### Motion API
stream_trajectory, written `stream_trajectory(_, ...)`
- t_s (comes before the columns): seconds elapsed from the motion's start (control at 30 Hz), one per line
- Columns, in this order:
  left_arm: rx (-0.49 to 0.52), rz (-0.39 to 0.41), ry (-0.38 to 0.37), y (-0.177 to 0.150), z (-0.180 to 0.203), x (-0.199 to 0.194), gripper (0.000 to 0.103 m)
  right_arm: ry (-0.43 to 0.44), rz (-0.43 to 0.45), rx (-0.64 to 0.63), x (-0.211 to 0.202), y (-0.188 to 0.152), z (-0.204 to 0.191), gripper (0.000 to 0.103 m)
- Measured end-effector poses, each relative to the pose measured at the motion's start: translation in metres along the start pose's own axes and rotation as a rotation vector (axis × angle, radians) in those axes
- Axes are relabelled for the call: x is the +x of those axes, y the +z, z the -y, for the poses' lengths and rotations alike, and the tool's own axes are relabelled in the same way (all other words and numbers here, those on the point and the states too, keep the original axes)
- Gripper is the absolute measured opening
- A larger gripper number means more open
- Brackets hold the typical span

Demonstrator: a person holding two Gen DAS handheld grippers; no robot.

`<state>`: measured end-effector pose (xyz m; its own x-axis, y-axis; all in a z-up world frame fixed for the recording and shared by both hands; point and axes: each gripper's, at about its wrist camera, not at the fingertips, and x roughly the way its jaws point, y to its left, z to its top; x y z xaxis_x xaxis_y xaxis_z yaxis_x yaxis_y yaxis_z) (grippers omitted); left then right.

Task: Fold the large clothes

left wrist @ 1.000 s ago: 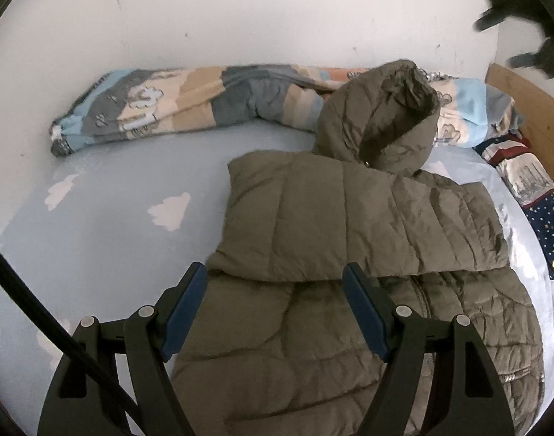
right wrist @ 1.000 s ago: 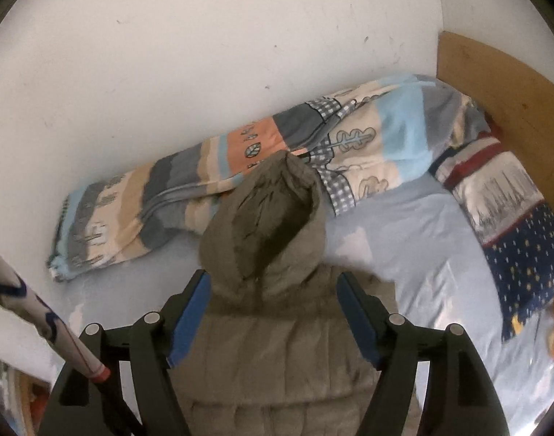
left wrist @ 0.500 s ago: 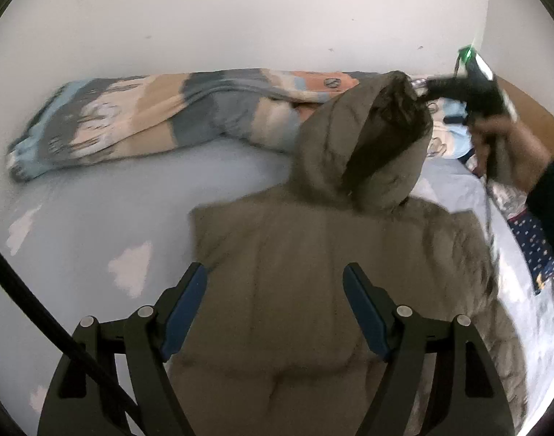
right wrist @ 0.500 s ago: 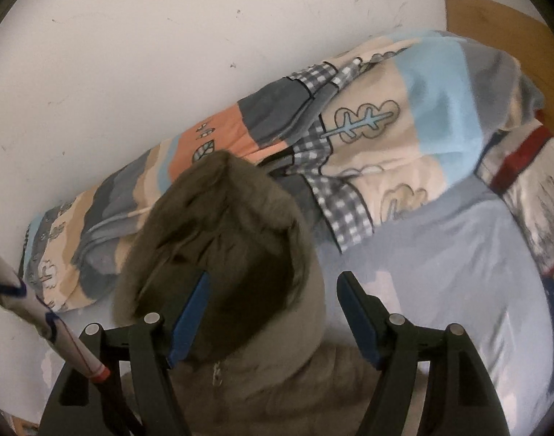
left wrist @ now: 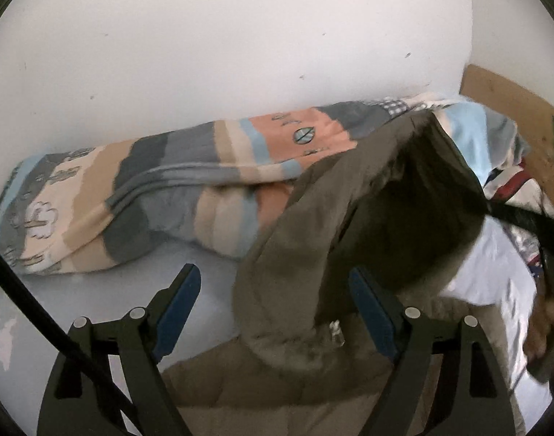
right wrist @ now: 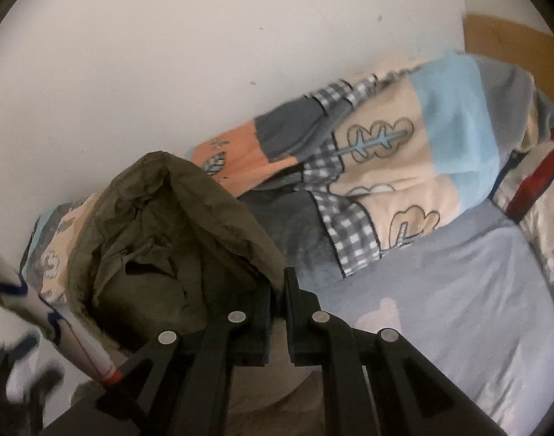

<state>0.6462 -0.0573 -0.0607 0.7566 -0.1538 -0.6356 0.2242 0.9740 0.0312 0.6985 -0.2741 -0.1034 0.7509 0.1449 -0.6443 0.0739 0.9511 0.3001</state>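
My right gripper (right wrist: 277, 292) has its jaws clamped on the right rim of the hood (right wrist: 190, 225) of the olive-green quilted puffer jacket (left wrist: 295, 374); the rim fabric is pinched between the black fingers and the hood stands open, its dark lining facing the camera.

My left gripper (left wrist: 273, 309) hangs with jaws wide apart, blue pads (left wrist: 177, 305) on either side of the hood's left edge, not touching cloth as far as I can tell. The jacket body lies on the pale blue bed sheet (right wrist: 440, 290), running off the near edge of the left view.

The hood's far tip rests against the striped grey, peach and blue rolled duvet (left wrist: 150, 196), which lies along the white wall (left wrist: 240, 54). Little room on that far side. Bare sheet to the left of the jacket in the left view, and to its right in the right view.

Far right: wooden headboard (left wrist: 513, 109) and a patterned pillow (right wrist: 545, 196) with a red stripe.
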Motion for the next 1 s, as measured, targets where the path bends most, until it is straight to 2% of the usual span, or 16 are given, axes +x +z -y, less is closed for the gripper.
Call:
stream_trajectory(0.13,-0.012,-0.006,0.007,0.009,0.000,0.013,0.083,0.034,0.001,-0.039,-0.026,-0.013,-0.005,0.007)
stream_trajectory(0.17,-0.018,-0.001,-0.001,0.010,-0.001,0.012,0.079,0.036,0.006,-0.062,-0.034,-0.017,-0.008,0.007)
stream_trajectory(0.23,-0.027,0.016,-0.056,0.009,-0.001,0.003,0.046,0.051,0.011,-0.090,-0.048,-0.025,-0.012,0.007)
stream_trajectory(0.27,-0.027,0.004,-0.062,0.007,0.000,0.001,0.020,0.064,0.010,-0.098,-0.056,-0.030,-0.013,0.007)
stream_trajectory(0.3,-0.031,-0.005,-0.063,0.003,0.001,-0.004,0.019,0.069,0.012,-0.105,-0.064,-0.035,-0.014,0.007)
stream_trajectory(0.43,-0.016,0.004,-0.115,-0.025,0.007,-0.048,0.018,0.086,0.023,-0.137,-0.096,-0.062,-0.018,0.007)
stream_trajectory(0.57,0.026,-0.030,-0.157,-0.081,0.020,-0.103,0.018,0.139,0.004,-0.126,-0.134,-0.101,-0.015,0.007)
stream_trajectory(0.67,0.012,-0.082,-0.168,-0.131,0.023,-0.129,0.020,0.157,-0.011,-0.156,-0.163,-0.141,-0.017,0.007)
stream_trajectory(0.83,-0.074,-0.195,-0.169,-0.204,0.021,-0.134,0.025,0.124,-0.069,-0.191,-0.181,-0.211,-0.019,0.007)
stream_trajectory(0.9,-0.107,-0.246,-0.165,-0.227,0.021,-0.125,0.039,0.097,-0.119,-0.195,-0.170,-0.237,-0.019,0.007)
stream_trajectory(0.97,-0.111,-0.282,-0.069,-0.245,0.022,-0.112,0.046,0.034,-0.156,-0.270,-0.148,-0.263,-0.026,0.007)
stream_trajectory(1.0,-0.119,-0.307,-0.045,-0.252,0.022,-0.107,0.046,0.004,-0.168,-0.298,-0.137,-0.273,-0.028,0.007)
